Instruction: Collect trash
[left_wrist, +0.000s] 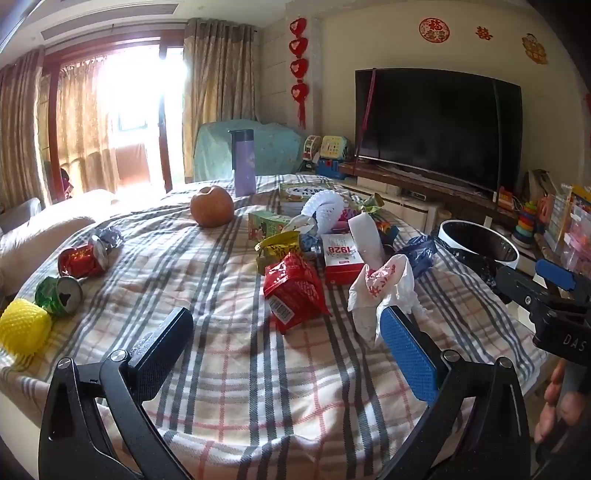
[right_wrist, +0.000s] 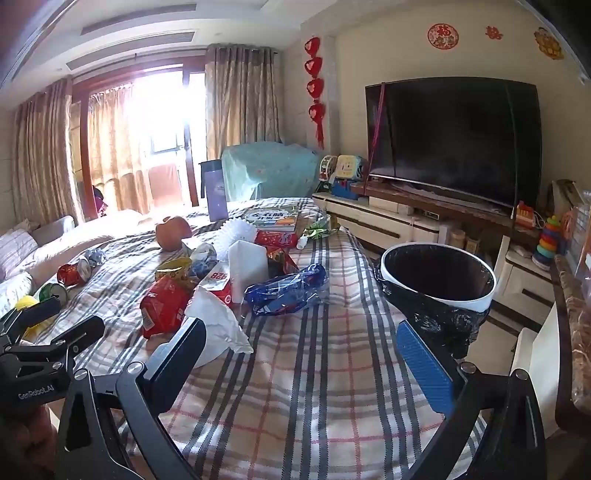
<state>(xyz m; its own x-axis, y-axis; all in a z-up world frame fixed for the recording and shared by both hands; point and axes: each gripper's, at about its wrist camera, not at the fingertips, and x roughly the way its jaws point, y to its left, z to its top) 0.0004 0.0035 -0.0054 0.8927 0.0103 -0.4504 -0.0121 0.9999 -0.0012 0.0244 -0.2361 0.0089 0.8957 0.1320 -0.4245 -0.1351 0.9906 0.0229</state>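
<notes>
Trash lies on a plaid-covered table (left_wrist: 236, 369): a red snack bag (left_wrist: 293, 291), a crumpled white tissue (left_wrist: 380, 295), a blue wrapper (right_wrist: 286, 290), a red-white "1928" box (left_wrist: 341, 258), a red can (left_wrist: 83, 260), a green can (left_wrist: 59, 295) and a yellow foam net (left_wrist: 22, 326). A white bin with a black liner (right_wrist: 437, 280) stands off the table's right edge. My left gripper (left_wrist: 286, 332) is open and empty, just short of the red bag and tissue. My right gripper (right_wrist: 301, 345) is open and empty over the cloth, the tissue (right_wrist: 218, 321) by its left finger.
An apple (left_wrist: 212, 206), a purple flask (left_wrist: 243, 162), a book (right_wrist: 271, 218) and a white foam net (left_wrist: 323, 208) sit farther back. A TV (right_wrist: 450, 140) on a low cabinet stands at the right, with toys beside it. A sofa (left_wrist: 33, 232) lies left.
</notes>
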